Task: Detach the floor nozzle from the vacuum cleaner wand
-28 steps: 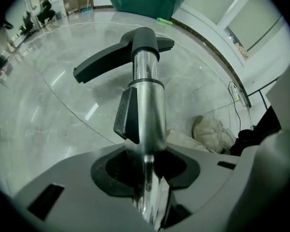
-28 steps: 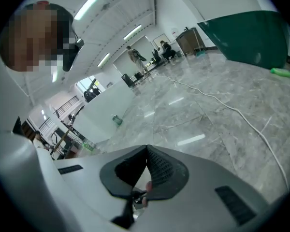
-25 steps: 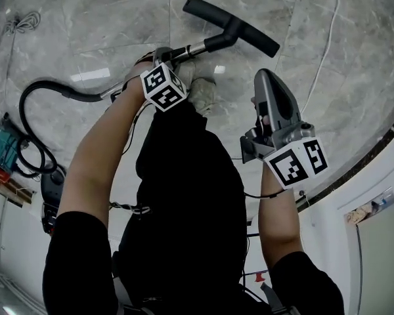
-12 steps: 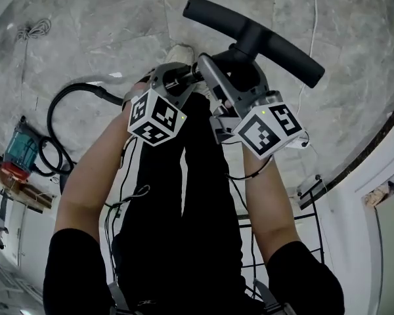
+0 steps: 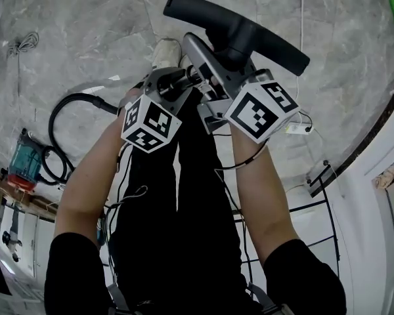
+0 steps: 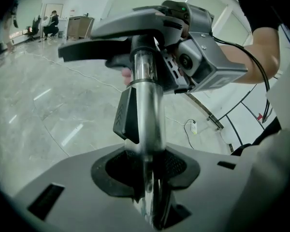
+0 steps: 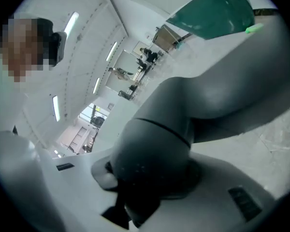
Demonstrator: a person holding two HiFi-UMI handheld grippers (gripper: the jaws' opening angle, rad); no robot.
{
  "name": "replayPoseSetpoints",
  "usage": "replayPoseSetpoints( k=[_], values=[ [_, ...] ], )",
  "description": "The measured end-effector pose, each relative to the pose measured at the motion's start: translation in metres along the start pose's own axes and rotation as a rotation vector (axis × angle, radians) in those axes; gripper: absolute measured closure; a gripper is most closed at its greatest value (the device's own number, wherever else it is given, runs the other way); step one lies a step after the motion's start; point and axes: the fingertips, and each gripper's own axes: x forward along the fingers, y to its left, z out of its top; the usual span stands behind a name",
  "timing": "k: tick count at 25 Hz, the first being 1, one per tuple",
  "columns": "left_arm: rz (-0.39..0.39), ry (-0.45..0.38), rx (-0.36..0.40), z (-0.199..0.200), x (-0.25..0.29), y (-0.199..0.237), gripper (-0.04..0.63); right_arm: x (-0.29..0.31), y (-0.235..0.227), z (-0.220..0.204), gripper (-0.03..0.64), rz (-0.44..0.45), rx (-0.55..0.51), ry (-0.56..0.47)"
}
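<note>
The black floor nozzle [image 5: 249, 35] is lifted off the floor, its bar slanting across the top of the head view. My left gripper [image 5: 178, 81] is shut on the chrome wand [image 6: 147, 105], which runs up between its jaws [image 6: 147, 182] to the nozzle [image 6: 87, 50]. A black clip [image 6: 128, 115] sits on the wand just above the jaws. My right gripper [image 5: 213, 44] has its jaws closing round the nozzle's thick dark neck [image 7: 159, 144], which fills the gap between the pads [image 7: 150, 178]. The two grippers sit close together, side by side.
A black hose [image 5: 72, 102] curls over the marble floor to a teal vacuum body [image 5: 23, 163] at the left. A coiled cord [image 5: 23, 42] lies at the far left, and a white cable [image 5: 301, 18] at the right. A black wire rack [image 5: 315, 205] stands by the wall. My shoe [image 5: 164, 51] is under the wand.
The wand and nozzle have risen from the floor toward me. My right gripper swung in from the right, empty, onto the nozzle's neck. The left gripper rose with the wand.
</note>
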Motion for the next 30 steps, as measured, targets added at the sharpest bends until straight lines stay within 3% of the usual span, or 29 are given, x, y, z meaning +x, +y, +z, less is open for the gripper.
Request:
replayPoseSetpoints(
  k=[1,2,6,11,14,19,21,22,23,25,27,29,30],
  values=[
    [-0.015,0.003,-0.002,-0.001,0.002,-0.003,0.446,-0.001,-0.003,-0.003,0.466,-0.010,-0.010,0.015],
    [-0.029,0.005,-0.004,-0.002,0.004,-0.005,0.446,-0.002,-0.006,-0.006,0.502,-0.025,-0.023,0.026],
    [-0.064,-0.015,-0.011,0.000,0.005,-0.008,0.446,-0.003,-0.008,-0.004,0.508,-0.028,-0.056,0.022],
    [-0.161,-0.075,-0.087,-0.003,-0.005,-0.024,0.446,-0.004,0.013,-0.013,0.512,0.069,-0.112,0.074],
    [-0.170,-0.146,-0.089,0.006,-0.015,-0.027,0.446,-0.010,0.040,-0.011,0.512,0.220,-0.178,0.109],
    [-0.288,-0.210,-0.066,0.024,-0.032,-0.036,0.451,-0.031,0.088,-0.008,0.512,0.604,-0.258,0.165],
    [-0.291,-0.253,-0.087,0.036,-0.038,-0.037,0.451,-0.038,0.104,0.003,0.511,0.695,-0.267,0.163],
    [-0.272,-0.275,-0.102,0.042,-0.040,-0.034,0.451,-0.035,0.103,0.010,0.511,0.669,-0.256,0.158],
    [-0.244,-0.292,-0.118,0.046,-0.040,-0.029,0.451,-0.028,0.093,0.016,0.511,0.586,-0.231,0.153],
    [-0.183,-0.287,-0.148,0.045,-0.034,-0.018,0.451,-0.008,0.055,0.022,0.512,0.296,-0.135,0.137],
    [-0.173,-0.212,-0.155,0.030,-0.019,-0.022,0.451,-0.003,0.005,0.036,0.512,-0.048,-0.045,0.097],
    [-0.260,-0.082,-0.070,-0.008,-0.007,-0.060,0.451,-0.024,-0.042,0.082,0.512,-0.313,0.006,-0.023],
    [-0.312,-0.017,0.011,-0.032,-0.006,-0.089,0.451,-0.037,-0.058,0.112,0.512,-0.385,0.018,-0.097]
  ],
)
